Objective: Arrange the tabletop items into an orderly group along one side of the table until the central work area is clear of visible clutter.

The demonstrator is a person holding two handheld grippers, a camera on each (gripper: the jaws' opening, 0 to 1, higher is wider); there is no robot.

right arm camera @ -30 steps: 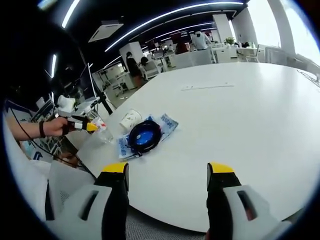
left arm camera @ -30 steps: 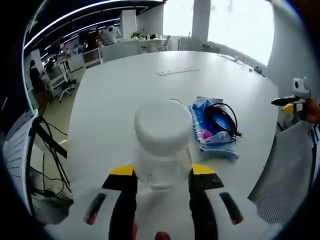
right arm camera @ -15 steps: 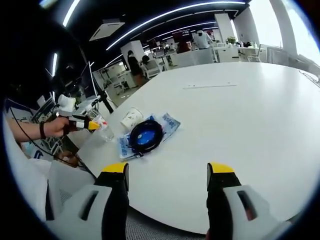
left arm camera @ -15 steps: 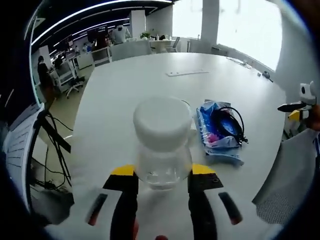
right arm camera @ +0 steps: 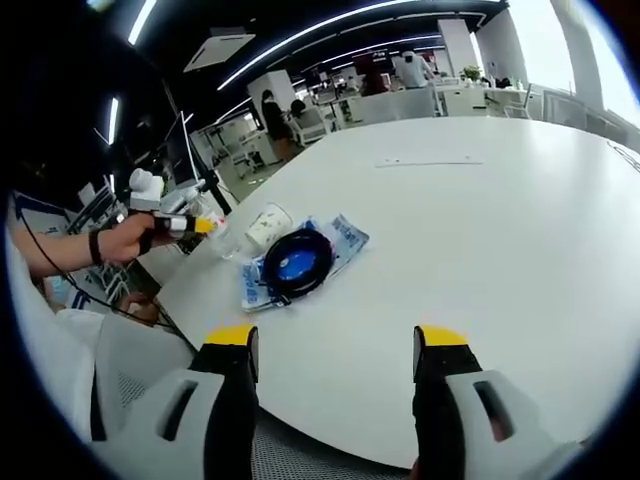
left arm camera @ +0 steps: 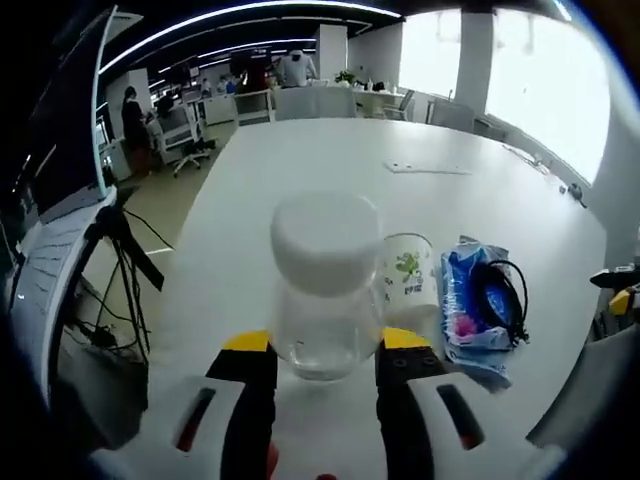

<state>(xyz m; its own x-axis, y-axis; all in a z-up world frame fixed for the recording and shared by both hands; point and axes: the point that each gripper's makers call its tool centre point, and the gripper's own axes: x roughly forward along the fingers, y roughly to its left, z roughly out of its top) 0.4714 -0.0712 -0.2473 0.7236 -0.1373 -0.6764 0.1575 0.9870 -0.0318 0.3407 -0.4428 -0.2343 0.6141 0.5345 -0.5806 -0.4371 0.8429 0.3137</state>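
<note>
Clear jar (left arm camera: 327, 300) with white lid pinched between the left gripper (left arm camera: 325, 350) jaws, held just beside the paper cup (left arm camera: 407, 272); beyond the cup, a blue packet (left arm camera: 470, 322) with a coiled black cable (left arm camera: 500, 300) on it, all near one table (left arm camera: 300, 170) edge. Grouping looks nearly done, jar not yet set down; a flat strip (right arm camera: 428, 162) lies well apart mid-table. Right gripper (right arm camera: 335, 345) jaws spread, empty; cup's green print unreadable.

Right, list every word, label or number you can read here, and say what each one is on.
No text reads clearly.
Cup: green print with small lettering below, too blurred to read.
Blue packet: printed pattern, no legible words.
Jar in the left tool: no label seen.
</note>
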